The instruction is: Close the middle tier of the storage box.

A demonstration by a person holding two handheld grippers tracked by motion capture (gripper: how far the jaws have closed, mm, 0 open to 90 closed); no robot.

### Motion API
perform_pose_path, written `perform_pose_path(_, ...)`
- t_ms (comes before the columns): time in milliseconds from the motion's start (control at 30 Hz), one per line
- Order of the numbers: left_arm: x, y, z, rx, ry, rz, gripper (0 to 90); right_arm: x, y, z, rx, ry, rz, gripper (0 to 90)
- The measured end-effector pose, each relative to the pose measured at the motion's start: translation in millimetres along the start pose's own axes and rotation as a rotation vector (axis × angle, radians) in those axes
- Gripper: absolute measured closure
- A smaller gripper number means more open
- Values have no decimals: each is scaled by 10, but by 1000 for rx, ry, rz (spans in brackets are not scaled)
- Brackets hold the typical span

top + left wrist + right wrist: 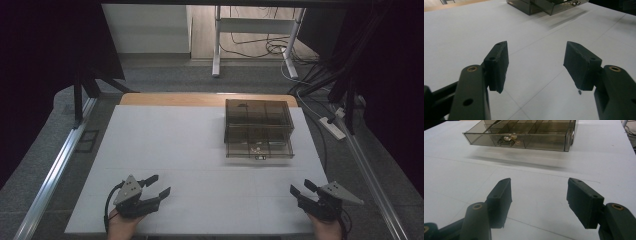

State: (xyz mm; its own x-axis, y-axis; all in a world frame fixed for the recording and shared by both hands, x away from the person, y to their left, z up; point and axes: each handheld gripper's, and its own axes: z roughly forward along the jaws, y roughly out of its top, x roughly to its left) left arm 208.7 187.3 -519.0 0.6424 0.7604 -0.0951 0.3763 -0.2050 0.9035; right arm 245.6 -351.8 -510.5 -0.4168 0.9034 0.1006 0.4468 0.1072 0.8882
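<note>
I see the tabletop [200,165] covered by a white sheet, with a strip of bare wood showing along its far edge. On the sheet, toward the far right, sits a smoky clear box [257,116] with its drawer [259,147] pulled out toward me; a few small items [507,140] lie in a drawer compartment

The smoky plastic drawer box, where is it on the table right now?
In the high view the drawer box sits at the table's far right, drawer pulled open, well beyond the right gripper.
</note>
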Motion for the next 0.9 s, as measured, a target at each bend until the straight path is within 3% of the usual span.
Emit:
perform_pose_path(533, -165, 109, 244, 23, -54, 9, 409, 7, -5, 8, -7, 30, 7, 370)
perform_pose_path(900, -341, 199, 450, 34, -87, 46, 423, -4, -5, 32, -5, 46, 16, 370)
